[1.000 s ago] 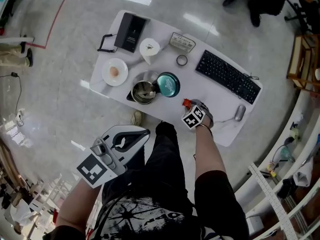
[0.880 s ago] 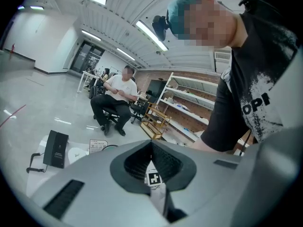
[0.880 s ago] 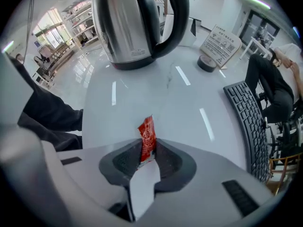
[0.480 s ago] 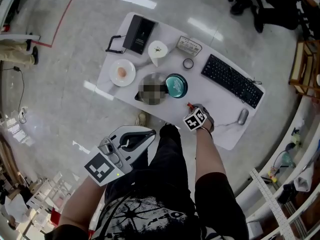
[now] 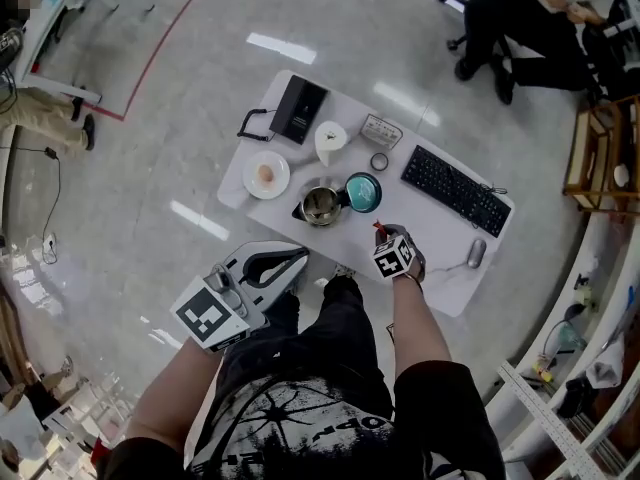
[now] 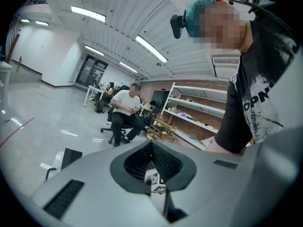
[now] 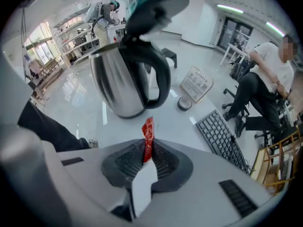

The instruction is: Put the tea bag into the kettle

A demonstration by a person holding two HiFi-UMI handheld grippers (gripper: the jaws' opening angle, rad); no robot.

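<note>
A: Red foil is about all I get of the tea bag (image 7: pixel 148 135). Its near end is buried between the pads of the right gripper (image 7: pixel 147 151), which is clamped on it, over the table's near edge and on the near side of the kettle (image 7: pixel 124 77).

B: And from the head view?

A: There the tea bag is only a sliver, and the marker cube covers the jaws. I can't make out the inside of the kettle. Its teal lid (image 5: pixel 363 192) stands open on the right.

B: The other hand?

A: The left gripper (image 6: pixel 154 174) is closed with nothing in it, off the table's near-left side, above the floor (image 5: pixel 150 188).

B: The surface?

A: A white table (image 5: pixel 440 263), with a keyboard (image 5: pixel 455 190) and mouse (image 5: pixel 476 253) to the right. A plate (image 5: pixel 266 176) with an egg and a black device (image 5: pixel 301 109) sit to the left. The floor is pale and glossy, with a red line (image 5: pixel 165 38) at far left, and a person (image 5: pixel 520 8) sits on an office chair at far right.
</note>
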